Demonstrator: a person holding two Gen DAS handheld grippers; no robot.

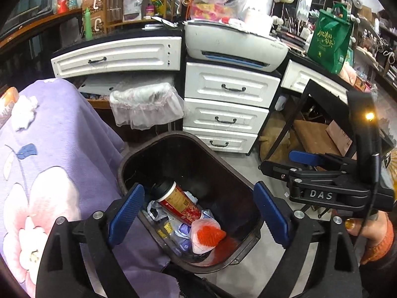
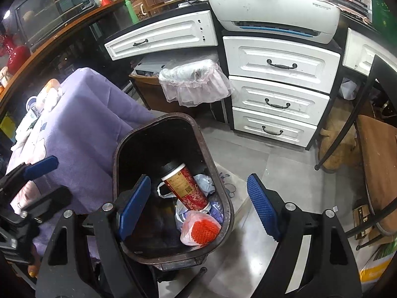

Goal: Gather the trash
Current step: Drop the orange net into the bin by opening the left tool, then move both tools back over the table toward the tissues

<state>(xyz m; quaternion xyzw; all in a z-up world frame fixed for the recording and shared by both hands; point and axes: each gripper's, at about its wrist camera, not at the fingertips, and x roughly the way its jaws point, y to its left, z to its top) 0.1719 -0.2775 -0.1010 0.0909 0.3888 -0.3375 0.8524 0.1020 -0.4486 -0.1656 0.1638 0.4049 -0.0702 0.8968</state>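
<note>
A dark brown trash bin stands on the floor beside a purple-covered surface. Inside lie a red paper cup with a black lid, a clear bag with a red mesh object and crumpled wrappers. My left gripper is open and empty above the bin. My right gripper is open and empty above the bin's right side; it also shows in the left wrist view. White crumpled tissues lie on the purple cloth.
White drawers and a printer stand behind the bin. A plastic-lined basket sits under the desk. A black-framed stool stands right. Grey floor lies around the bin.
</note>
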